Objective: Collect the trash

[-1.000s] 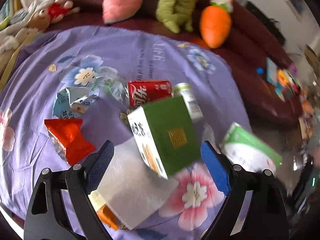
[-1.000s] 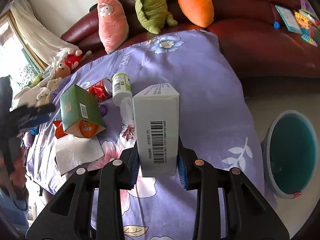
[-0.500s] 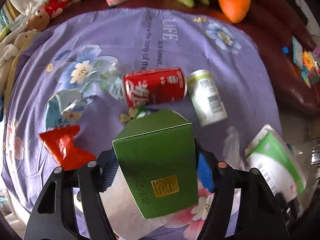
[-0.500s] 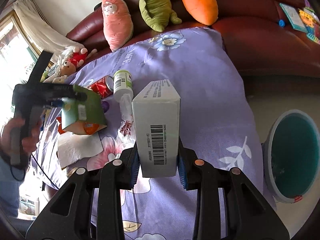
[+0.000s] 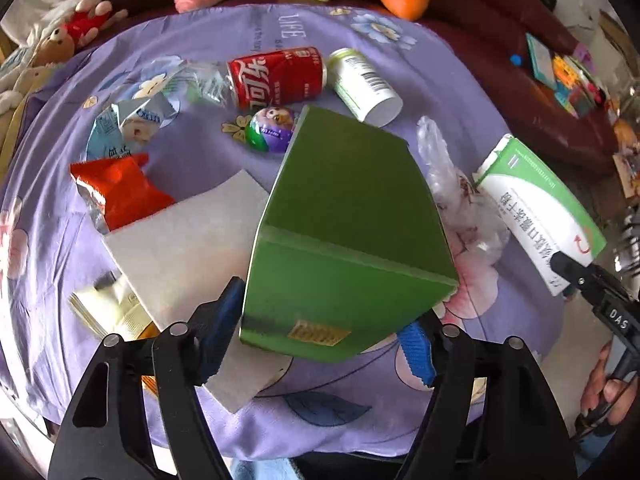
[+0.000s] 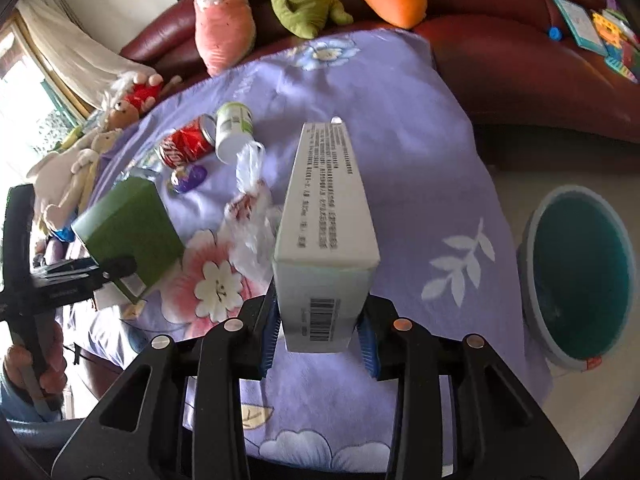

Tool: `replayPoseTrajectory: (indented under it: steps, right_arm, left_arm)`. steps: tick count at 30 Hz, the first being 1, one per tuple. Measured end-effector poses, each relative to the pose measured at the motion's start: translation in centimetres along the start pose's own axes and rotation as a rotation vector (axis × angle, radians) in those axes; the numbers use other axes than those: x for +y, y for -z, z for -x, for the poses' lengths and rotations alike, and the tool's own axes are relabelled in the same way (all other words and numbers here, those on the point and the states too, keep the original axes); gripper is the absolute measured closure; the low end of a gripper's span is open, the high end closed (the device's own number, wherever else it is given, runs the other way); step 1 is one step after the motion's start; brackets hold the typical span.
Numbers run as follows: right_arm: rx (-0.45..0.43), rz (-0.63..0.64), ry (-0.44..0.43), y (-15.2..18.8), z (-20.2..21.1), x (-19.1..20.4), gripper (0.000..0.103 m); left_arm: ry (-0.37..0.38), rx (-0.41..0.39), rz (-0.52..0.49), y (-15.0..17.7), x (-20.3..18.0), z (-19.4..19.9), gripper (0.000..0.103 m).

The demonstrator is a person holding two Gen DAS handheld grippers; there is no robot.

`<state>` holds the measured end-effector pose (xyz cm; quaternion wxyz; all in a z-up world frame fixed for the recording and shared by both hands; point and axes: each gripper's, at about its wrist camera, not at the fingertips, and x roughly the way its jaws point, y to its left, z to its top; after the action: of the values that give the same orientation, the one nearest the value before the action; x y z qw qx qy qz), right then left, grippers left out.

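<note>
Both hands are loaded: left gripper clamps the green box, its jaws just widened a touch, while the right gripper pinches the white box by its short end (long side pointing away). The bin sits on the floor to the right, nearer the right hand.

Trash spread on the cloth around the can

Left of the can lie wrappers; right of it, touching, a bottle; before it a ball, then a box over a napkin. Far right of the can, off the cloth, stands a bin.
</note>
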<state>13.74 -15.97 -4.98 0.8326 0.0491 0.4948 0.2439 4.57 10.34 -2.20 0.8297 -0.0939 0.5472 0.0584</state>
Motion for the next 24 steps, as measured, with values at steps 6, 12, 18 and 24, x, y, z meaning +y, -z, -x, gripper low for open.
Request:
replayPoseTrajectory:
  steps: [6, 12, 18, 24]
  right_arm:
    - [0.0, -0.004, 0.041, -0.1, 0.6, -0.2, 0.047]
    - [0.019, 0.015, 0.007, -1.1, 0.8, 0.3, 0.042]
    - [0.069, 0.015, -0.024, -3.4, -1.3, 0.1, 0.04]
    - [0.056, -0.016, -0.093, -4.8, -1.6, 0.3, 0.04]
  left_arm:
    - [-0.073, -0.083, -0.058, -1.8, -1.2, 0.8, 0.019]
    - [-0.002, -0.084, -0.069, -1.6, -0.4, 0.3, 0.042]
    - [-0.017, -0.079, -0.021, -0.4, 2.0, 1.0, 0.037]
    - [-0.031, -0.08, -0.045, -1.1, 2.0, 1.2, 0.042]
